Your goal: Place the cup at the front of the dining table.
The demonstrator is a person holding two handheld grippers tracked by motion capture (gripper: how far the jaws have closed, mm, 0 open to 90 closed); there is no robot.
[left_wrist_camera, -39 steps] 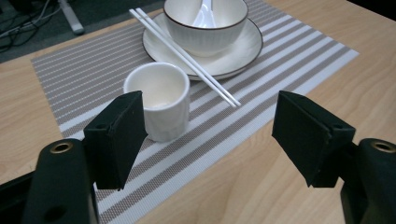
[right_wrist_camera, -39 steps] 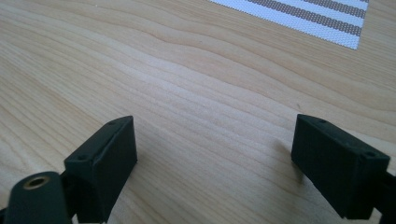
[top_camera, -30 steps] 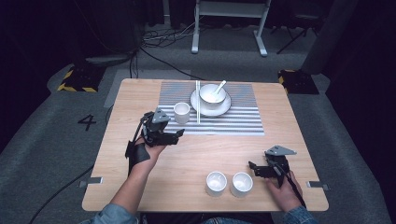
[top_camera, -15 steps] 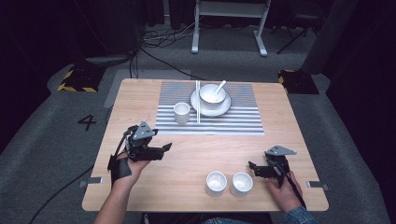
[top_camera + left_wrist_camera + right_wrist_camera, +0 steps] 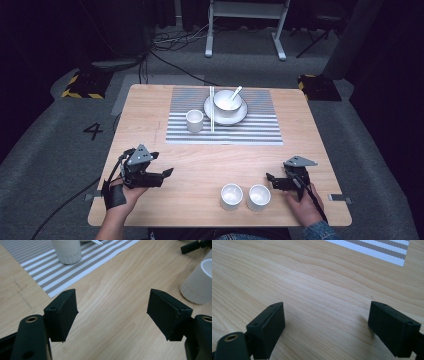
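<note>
Surface (image 5: 200, 165) first: your striped mat (image 5: 225, 132) lies at its far side with one cup (image 5: 195, 121) on it, and two more cups stand at the near edge. Nearer of these to your left hand-held gripper (image 5: 167, 172) is the left cup (image 5: 231, 196), lying to its right and a little toward you. Its jaws have just been opening and hold nothing. Your right hand-held gripper (image 5: 270, 178), just beside the right cup (image 5: 259, 196), is parted and empty.
</note>
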